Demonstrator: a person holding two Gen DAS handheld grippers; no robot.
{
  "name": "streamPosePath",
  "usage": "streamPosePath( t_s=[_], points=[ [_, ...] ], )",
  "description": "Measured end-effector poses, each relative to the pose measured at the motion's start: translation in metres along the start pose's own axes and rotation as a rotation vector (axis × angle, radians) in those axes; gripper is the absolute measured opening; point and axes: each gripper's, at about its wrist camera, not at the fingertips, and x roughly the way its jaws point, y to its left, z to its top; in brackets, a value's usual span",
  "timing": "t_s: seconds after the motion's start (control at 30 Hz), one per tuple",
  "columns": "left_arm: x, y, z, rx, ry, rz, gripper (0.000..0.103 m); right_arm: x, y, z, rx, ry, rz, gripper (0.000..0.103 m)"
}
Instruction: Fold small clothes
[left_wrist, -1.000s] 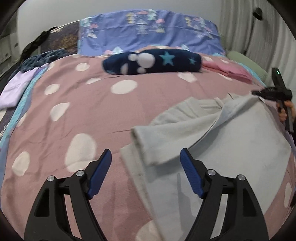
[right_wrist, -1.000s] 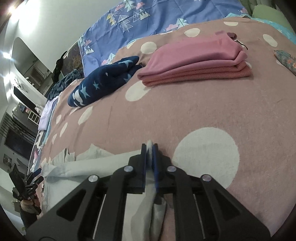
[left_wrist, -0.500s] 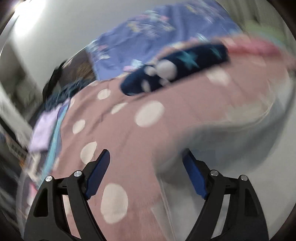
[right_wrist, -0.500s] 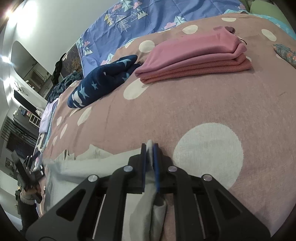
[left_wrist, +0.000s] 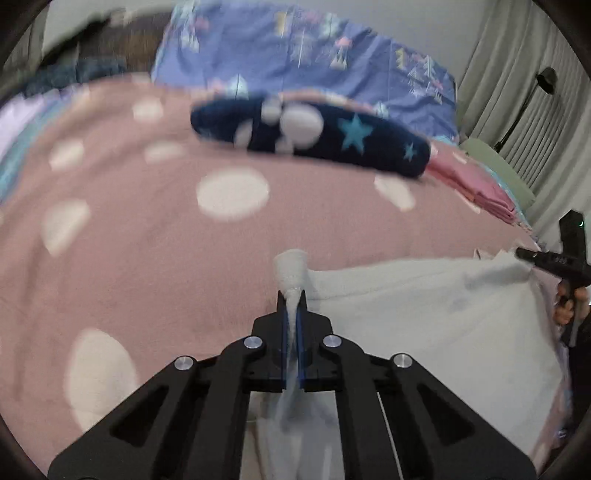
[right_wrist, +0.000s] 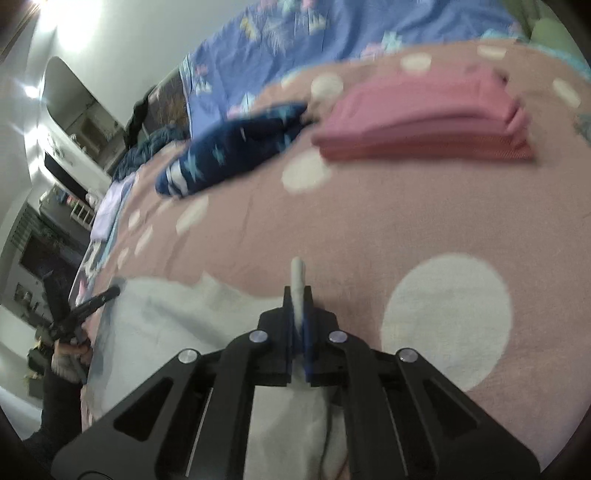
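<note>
The pale grey garment (left_wrist: 424, 317) lies spread on the bed (left_wrist: 147, 251), a pink cover with white dots, its far edge stretched between the two grippers. Beyond it sit a folded navy star-print piece (left_wrist: 314, 136) and a folded pink stack (right_wrist: 424, 122), both well apart from the grey cloth.

The likely trouble from here: each gripper seems to hold only a narrow pinch of fabric near an edge, so a fast or uneven lift could pull a corner free, and the fold would land crooked. If the two hands travel at different heights, the cloth may bunch in the middle. Both views are motion-blurred, which suggests quick movement.

The left gripper (left_wrist: 291, 306) has its fingers clenched on a bunched tuft of the garment that pokes up past the tips. The right gripper (right_wrist: 298, 306) is likewise clamped on the opposite corner, a thin sliver of grey standing between its fingers.
</note>
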Motion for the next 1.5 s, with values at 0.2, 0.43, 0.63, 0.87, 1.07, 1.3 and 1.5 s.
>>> streamPosePath(
  t_s=[0.2, 0.43, 0.63, 0.87, 1.07, 1.3, 1.5],
  points=[
    [-0.029, 0.001, 0.007, 0.032, -0.091, 0.055, 0.006, -0.008, 0.003, 0.013, -0.01, -0.059, 0.004, 0.007],
    [0.006, 0.014, -0.015, 0.003, 0.036, 0.21, 0.04, 0.016, -0.036, -0.004, 0.121, -0.019, 0.015, 0.015],
    [-0.038, -0.051, -0.017, 0.156, -0.059, 0.24, 0.057, -0.007, -0.047, -0.02, 0.114, -0.049, 0.048, 0.02],
    [-0.047, -0.226, -0.07, 0.394, 0.007, -0.144, 0.065, -0.01, -0.059, -0.031, 0.146, -0.076, 0.133, 0.02],
    [-0.031, -0.349, -0.128, 0.634, 0.081, -0.267, 0.072, -0.019, -0.059, -0.033, 0.12, -0.063, 0.151, 0.021],
    [-0.016, -0.407, -0.159, 0.848, 0.08, -0.121, 0.076, -0.021, -0.057, -0.033, 0.109, -0.016, 0.179, 0.027],
    [-0.01, -0.422, -0.153, 0.86, 0.072, -0.05, 0.023, -0.025, -0.059, -0.033, 0.112, 0.002, 0.191, 0.03]
  ],
)
